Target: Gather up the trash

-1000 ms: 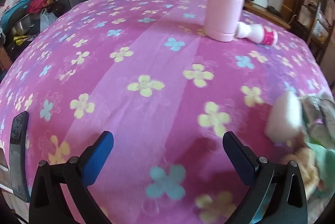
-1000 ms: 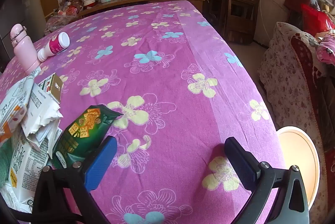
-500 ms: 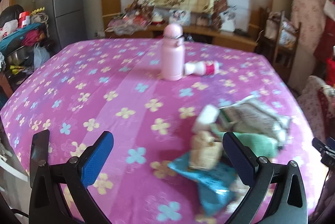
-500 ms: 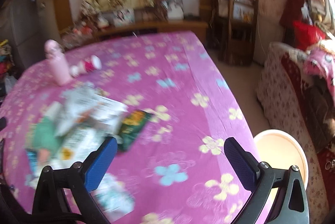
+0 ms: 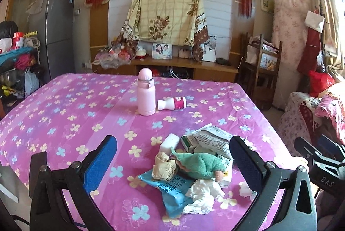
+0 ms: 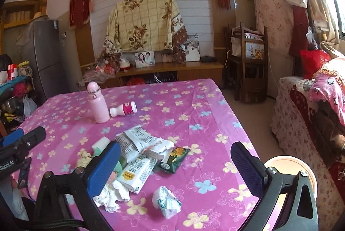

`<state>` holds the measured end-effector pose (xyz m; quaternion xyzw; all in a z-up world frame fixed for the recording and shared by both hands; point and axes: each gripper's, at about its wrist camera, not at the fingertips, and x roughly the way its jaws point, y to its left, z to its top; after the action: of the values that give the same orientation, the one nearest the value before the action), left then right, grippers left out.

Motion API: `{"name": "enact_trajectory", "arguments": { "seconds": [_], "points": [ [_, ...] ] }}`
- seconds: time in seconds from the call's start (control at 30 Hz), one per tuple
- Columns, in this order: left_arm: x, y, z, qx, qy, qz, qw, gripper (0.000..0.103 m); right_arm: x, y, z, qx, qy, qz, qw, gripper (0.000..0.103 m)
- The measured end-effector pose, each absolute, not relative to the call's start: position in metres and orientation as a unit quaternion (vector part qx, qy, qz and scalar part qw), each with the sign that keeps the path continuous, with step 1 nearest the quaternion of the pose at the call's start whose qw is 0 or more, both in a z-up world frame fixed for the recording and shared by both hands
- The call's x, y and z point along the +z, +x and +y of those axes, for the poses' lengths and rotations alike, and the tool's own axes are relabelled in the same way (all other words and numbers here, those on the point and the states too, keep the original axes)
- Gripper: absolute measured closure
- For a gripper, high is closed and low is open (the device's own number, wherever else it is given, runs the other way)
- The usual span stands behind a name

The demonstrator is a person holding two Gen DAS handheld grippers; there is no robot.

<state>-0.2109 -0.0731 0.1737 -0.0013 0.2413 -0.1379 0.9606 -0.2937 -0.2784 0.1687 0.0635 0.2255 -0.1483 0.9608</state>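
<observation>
Risk: both grippers, left gripper (image 5: 172,157) and right gripper (image 6: 175,164), spread wide and empty, could sweep the crumpled wrapper (image 6: 166,201) off the tabletop's (image 6: 194,101) near edge, missing the bin (image 6: 301,172).

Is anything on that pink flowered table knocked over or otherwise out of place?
Yes. A small white bottle with a pink label lies on its side beside the upright pink flask. Nearer the camera, a heap of litter sprawls on the tablecloth, with one crumpled wrapper lying apart from it.
</observation>
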Motion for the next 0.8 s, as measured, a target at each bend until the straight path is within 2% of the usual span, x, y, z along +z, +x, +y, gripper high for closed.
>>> {"name": "enact_trajectory", "arguments": {
  "seconds": [0.8],
  "points": [
    [0.176, -0.225, -0.068, -0.142, -0.010, 0.222, 0.965, 0.000, 0.189, -0.308, -0.264, -0.147, 0.052, 0.197, 0.968, 0.000]
  ]
}}
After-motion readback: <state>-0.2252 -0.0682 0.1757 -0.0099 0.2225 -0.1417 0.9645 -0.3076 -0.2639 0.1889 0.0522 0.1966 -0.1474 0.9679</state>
